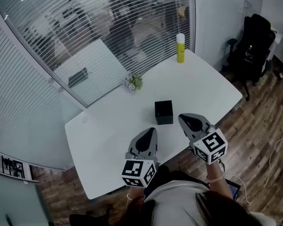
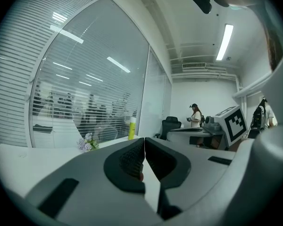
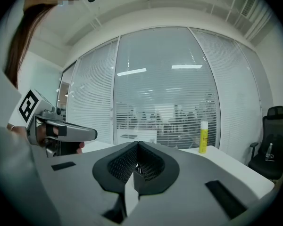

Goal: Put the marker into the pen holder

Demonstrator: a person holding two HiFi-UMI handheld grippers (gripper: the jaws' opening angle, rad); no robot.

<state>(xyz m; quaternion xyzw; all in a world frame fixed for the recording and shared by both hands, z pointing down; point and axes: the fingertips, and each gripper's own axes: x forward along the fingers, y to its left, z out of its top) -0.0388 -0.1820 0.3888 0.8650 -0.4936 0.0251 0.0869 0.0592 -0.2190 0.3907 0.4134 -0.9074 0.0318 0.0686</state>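
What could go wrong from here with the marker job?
No marker shows on the table, and the left tool and right tool both have jaws together, so a search may come first. The black pen holder stands close beside the right tool; a careless sweep might knock it.

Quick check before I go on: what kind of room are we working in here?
Most likely an office meeting room: a white table, a glass wall with slatted blinds looking onto more workspace, and a black office chair off to the side.
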